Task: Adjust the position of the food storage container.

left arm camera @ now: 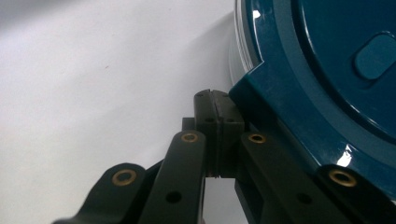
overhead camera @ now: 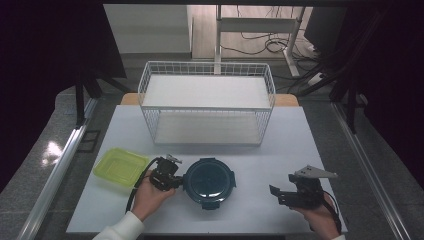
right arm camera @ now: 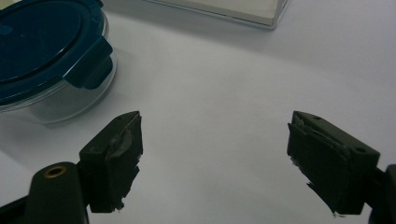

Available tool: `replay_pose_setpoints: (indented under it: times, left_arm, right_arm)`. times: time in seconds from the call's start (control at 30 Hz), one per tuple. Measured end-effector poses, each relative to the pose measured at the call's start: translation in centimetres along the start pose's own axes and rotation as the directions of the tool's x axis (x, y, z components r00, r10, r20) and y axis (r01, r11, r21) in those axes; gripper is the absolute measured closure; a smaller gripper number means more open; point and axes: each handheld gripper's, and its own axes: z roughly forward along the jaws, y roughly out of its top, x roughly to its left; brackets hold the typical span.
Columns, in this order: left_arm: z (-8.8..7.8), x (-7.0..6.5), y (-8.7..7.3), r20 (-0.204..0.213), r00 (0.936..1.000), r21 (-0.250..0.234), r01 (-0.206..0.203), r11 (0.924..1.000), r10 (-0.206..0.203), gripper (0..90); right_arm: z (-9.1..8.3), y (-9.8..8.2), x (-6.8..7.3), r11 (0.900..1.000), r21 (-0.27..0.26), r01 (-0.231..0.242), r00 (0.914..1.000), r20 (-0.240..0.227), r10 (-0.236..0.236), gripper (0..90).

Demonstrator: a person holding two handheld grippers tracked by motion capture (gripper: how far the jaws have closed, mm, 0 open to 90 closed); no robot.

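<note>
The table was a pale, matte white sheet set on a wooden top whose edge showed at the far corners. Around it the floor was grey speckled stone, with metal rails running along both sides, dark curtains at nine and three o'clock, and at twelve o'clock a desk frame with a tangle of cables on a wooden floor. A white wire basket rack, two shelves deep, stood at the table's twelve o'clock side.

Near the six o'clock edge, a little left of centre, sat a round clear container with a dark teal snap-lock lid. The lid was on, four clip tabs spaced round its rim and a small raised oblong near the middle; in the right gripper view the clear wall showed beneath the lid and one tab was folded down over it. At nine o'clock of it, apart from it, lay a yellow-green square plastic tray.

The left gripper, held in a white-sleeved hand, lay just at the container's nine o'clock side; its jaws were pressed flat together with nothing between them, their tips right against a lid tab. The right gripper, at three o'clock and well apart from the container, had its jaws spread wide and empty over bare table.
</note>
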Motion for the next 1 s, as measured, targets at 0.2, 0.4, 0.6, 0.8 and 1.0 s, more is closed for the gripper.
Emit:
replay_pose_setpoints:
  times: [0.2,0.4,0.6,0.8,1.0]
  left_arm:
    - [0.3,-0.3,0.4,0.011,0.9999,-0.006,-0.001,1.0,0.001,90.0]
    - [0.4,0.2,0.3,0.05,0.9987,-0.027,0.007,0.9996,-0.006,90.0]
    - [-0.7,0.6,-0.1,0.059,0.9982,-0.062,0.012,0.998,-0.009,90.0]
    - [-3.7,0.7,-0.5,0.069,0.9972,-0.185,0.04,0.9819,-0.027,89.7]
    - [-4.8,0.5,-0.6,0.067,0.9975,-0.222,0.037,0.9744,-0.023,75.2]
  right_arm:
    - [0.1,0.0,0.0,1.0,0.003,-0.002,1.0,0.002,0.002,18.0]
    - [0.0,0.0,0.1,1.0,0.0,-0.004,1.0,0.001,0.004,18.0]
    - [0.1,-0.1,0.4,1.0,-0.008,-0.001,1.0,0.006,0.001,18.0]
    - [0.1,0.6,1.4,1.0,-0.012,0.007,0.9999,-0.01,-0.008,18.1]
    - [0.5,2.8,2.9,0.999,-0.034,0.003,0.9977,-0.067,-0.005,18.0]
